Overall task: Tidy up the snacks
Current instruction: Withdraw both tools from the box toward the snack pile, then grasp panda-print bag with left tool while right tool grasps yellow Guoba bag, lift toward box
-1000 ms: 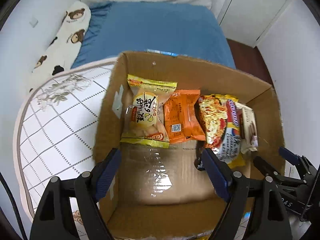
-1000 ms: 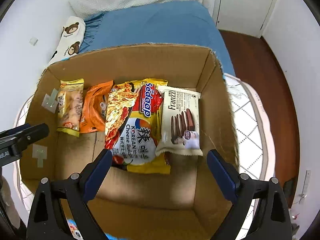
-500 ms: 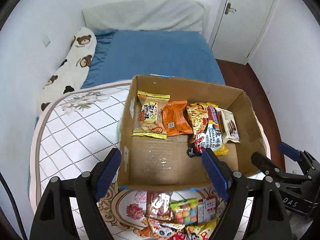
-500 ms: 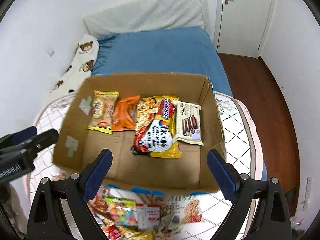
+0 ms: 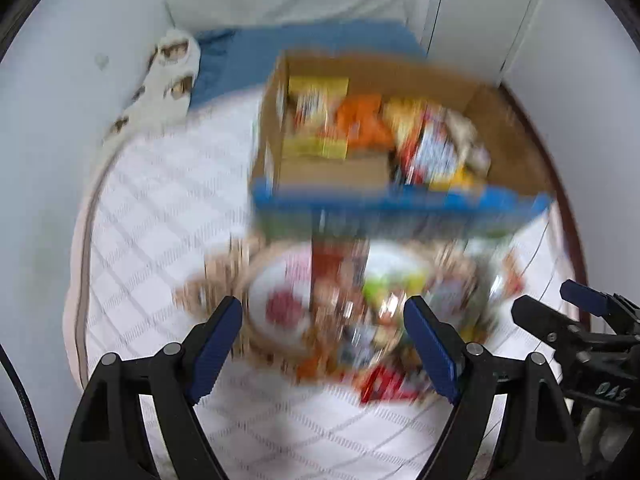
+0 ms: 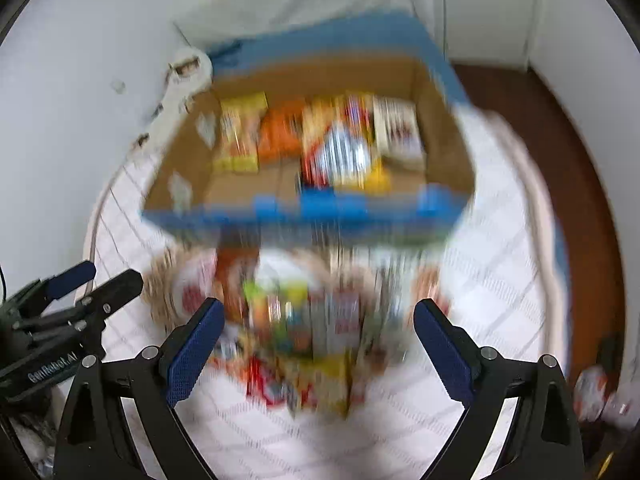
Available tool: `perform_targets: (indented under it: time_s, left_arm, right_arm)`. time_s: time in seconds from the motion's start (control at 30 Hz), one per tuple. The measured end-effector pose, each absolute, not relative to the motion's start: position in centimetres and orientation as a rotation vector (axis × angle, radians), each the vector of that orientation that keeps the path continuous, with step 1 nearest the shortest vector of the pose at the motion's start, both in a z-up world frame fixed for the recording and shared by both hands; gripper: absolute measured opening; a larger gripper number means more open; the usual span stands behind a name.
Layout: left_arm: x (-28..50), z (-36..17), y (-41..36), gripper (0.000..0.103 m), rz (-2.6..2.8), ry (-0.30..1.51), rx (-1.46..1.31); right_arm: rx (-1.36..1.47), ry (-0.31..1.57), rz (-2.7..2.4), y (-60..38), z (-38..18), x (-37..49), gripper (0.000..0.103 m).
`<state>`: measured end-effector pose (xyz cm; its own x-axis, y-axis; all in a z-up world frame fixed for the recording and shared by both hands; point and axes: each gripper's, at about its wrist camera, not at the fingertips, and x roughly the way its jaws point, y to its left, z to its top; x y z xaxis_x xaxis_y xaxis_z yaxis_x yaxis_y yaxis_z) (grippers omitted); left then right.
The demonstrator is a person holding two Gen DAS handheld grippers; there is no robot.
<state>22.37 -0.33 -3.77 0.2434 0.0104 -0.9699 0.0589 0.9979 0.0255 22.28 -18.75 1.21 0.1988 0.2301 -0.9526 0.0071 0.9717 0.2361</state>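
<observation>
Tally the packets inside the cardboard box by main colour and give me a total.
Yellow packet: 1
Orange packet: 1
Red-and-yellow packet: 1
White packet: 1
Total: 4 in the cardboard box. The loose pile in front of it is too blurred to count.

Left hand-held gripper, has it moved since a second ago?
Yes. The left hand-held gripper pulled back from the cardboard box; it now hangs over the loose snacks.

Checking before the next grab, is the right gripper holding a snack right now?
No, the right gripper stands wide open above the loose snack pile, with nothing between its fingers.
</observation>
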Motion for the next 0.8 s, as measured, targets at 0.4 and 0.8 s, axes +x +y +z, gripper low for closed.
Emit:
perform_targets:
  time_s: [0.4, 0.8]
  left_arm:
    - [21.1, -14.1, -1.2, 0.082, -0.070, 1.543, 0.168]
    - [21.9, -18.9, -1.5, 0.051, -0.097, 1.650, 0.049]
  right_arm:
    - [0.330, 1.587, 0.143, -17.4, -9.5, 16.5, 0.098]
    - [0.236, 1.627, 0.163, -15.8, -12.9, 17.2, 0.071]
